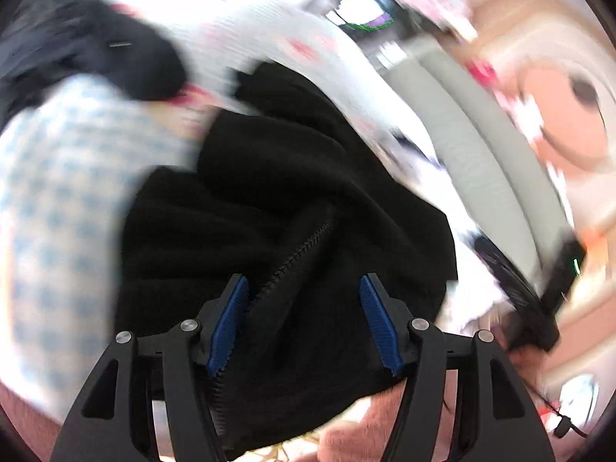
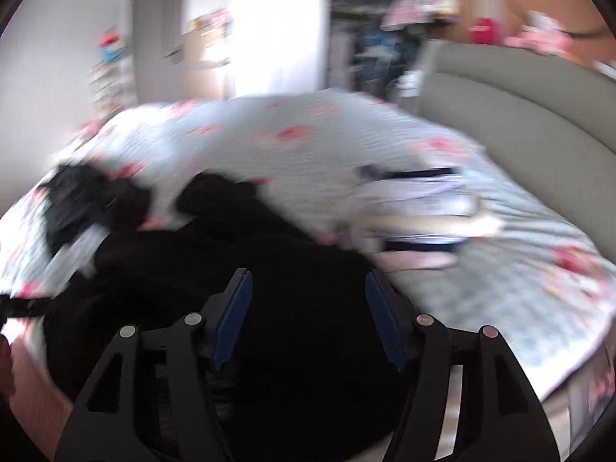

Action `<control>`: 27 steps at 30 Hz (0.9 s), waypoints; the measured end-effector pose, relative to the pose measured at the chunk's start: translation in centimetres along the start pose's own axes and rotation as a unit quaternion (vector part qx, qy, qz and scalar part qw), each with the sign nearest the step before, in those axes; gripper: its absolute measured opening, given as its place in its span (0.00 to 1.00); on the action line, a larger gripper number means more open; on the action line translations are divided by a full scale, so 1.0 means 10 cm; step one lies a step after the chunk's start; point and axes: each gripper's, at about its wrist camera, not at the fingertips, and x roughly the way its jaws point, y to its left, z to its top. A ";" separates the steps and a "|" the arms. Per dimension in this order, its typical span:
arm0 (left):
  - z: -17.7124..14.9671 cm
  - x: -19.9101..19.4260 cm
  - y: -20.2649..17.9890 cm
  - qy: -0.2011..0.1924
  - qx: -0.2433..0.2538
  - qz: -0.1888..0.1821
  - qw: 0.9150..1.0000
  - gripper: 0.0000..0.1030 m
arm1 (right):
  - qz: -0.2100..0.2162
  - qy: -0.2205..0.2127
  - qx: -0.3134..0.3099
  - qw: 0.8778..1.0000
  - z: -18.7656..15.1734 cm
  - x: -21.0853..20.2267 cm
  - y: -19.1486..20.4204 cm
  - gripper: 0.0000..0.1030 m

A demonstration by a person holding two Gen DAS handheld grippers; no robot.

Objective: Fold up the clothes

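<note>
A black zip-up fleece garment [image 1: 277, 200] lies crumpled on the bed, its zipper [image 1: 304, 246] running toward my left gripper [image 1: 304, 288]. The left gripper is open, its blue pads just over the garment's near edge. In the right wrist view the same black garment [image 2: 269, 261] lies in front of my right gripper [image 2: 308, 288], which is open just above it. Both views are blurred by motion.
A blue-and-white checked garment [image 1: 65, 200] lies left of the black one, and another dark garment [image 1: 96, 42] lies beyond it. A stack of folded clothes [image 2: 419, 200] sits on the floral bedspread [image 2: 292, 142]. A grey padded headboard [image 2: 519, 115] runs along the right.
</note>
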 end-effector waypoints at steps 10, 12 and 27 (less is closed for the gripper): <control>0.01 0.32 -0.12 0.019 -0.009 0.080 0.997 0.57 | 0.075 0.173 -0.182 0.965 -0.37 1.58 1.02 0.68; -0.01 0.26 -0.09 -0.016 -0.033 0.134 0.990 0.31 | 0.085 0.186 -0.152 0.967 -0.41 1.67 0.93 0.49; -0.06 -0.32 -0.37 -0.104 0.061 0.139 0.983 0.33 | -0.104 0.018 0.158 0.982 -0.17 0.16 -1.68 0.11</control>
